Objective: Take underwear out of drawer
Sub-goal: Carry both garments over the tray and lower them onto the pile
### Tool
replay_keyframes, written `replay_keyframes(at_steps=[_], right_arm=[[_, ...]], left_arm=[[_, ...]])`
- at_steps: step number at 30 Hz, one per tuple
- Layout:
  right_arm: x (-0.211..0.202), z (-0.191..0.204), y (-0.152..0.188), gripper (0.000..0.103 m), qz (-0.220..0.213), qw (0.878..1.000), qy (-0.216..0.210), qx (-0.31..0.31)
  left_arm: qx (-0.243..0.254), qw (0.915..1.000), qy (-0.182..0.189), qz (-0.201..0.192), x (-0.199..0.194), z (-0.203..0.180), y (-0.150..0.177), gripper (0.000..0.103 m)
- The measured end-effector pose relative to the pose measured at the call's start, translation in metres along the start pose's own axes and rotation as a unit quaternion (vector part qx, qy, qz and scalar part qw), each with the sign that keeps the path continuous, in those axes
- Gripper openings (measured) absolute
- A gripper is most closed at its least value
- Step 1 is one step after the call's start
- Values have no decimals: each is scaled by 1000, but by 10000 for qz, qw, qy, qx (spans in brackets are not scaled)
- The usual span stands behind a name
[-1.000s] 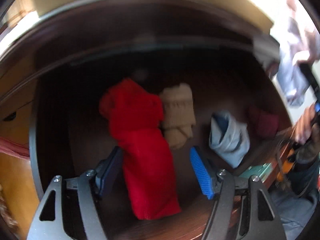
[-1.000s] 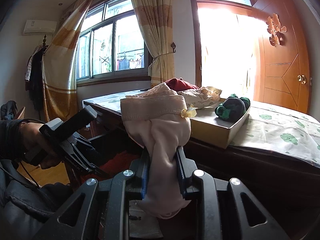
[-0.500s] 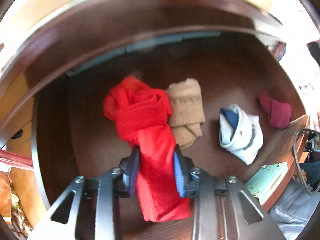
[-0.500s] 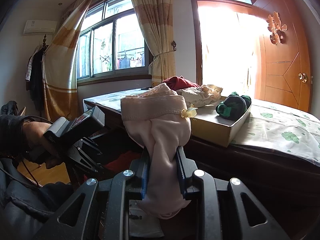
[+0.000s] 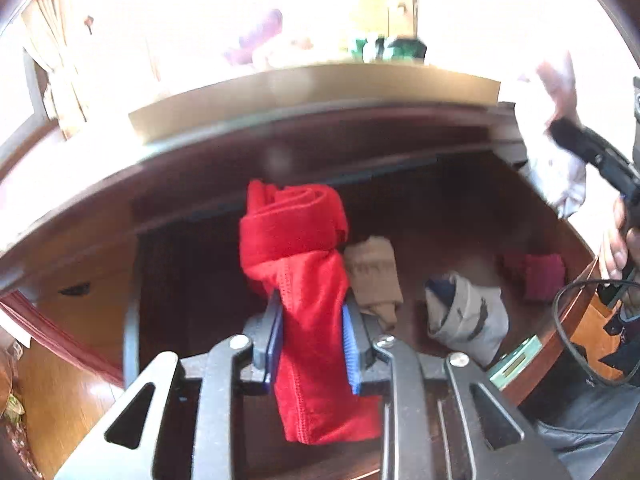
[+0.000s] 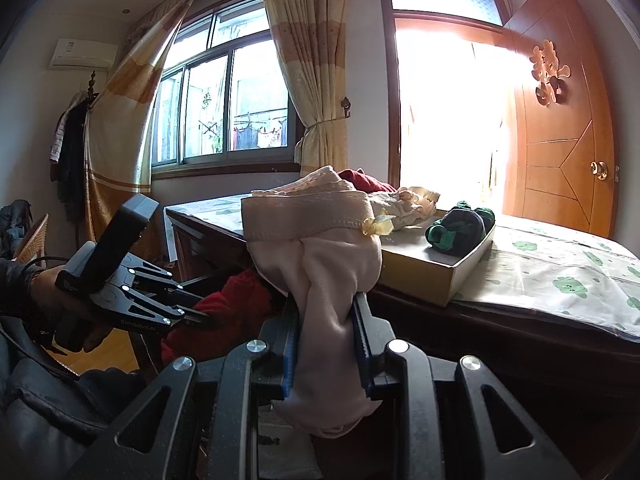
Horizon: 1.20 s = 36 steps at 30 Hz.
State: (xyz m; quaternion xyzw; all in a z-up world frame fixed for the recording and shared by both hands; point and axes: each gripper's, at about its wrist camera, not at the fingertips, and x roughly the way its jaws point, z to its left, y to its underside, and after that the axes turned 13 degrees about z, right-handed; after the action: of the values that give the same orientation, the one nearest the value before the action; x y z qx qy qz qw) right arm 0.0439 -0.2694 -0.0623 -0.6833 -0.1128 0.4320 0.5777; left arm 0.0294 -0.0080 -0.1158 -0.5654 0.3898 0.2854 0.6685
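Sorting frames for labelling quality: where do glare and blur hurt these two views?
Left wrist view: the top is blown out white, the drawer interior dim and motion-smeared, red underwear fairly sharp. Right wrist view: sharp; only the bright doorway overexposes, pink underwear clear.

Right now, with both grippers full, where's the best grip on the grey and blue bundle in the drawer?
Probably across the middle of the grey and blue bundle, coming from above. It lies loose on the drawer floor, apart from the tan piece and the maroon piece, so fingers should fit on both sides. Its narrower upper end, where the blue shows, is a fallback.
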Motion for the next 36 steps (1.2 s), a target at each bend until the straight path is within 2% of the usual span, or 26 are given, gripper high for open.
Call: replay_keyframes(at_steps=[7,12,17,22,31,36], right_arm=[[-4,3,1,28,-84,10000,29,-30],[-4,2,0,27,-97,9999,22,-31],[-3,1,-3,27,-51,10000,-34,-58],[-4,6,-8,28,-51,9999,-17,-160],[-24,1,-58,27,-382,9989,-272,-17],[-21,-6,-81,27,-360,9990,-261,60]], left_arm=[[-174,9979,-88,-611,-30,6,8,24],[-230,9957,-142,-884,-49,27,9,24],[-249,9930,-151,-1142,-64,26,17,24],[-182,9901,-138,-1384,-76,21,8,24],[-37,9849,-54,-1731,-113,24,-23,24],[-4,9831,-32,-1832,-119,29,-44,24]])
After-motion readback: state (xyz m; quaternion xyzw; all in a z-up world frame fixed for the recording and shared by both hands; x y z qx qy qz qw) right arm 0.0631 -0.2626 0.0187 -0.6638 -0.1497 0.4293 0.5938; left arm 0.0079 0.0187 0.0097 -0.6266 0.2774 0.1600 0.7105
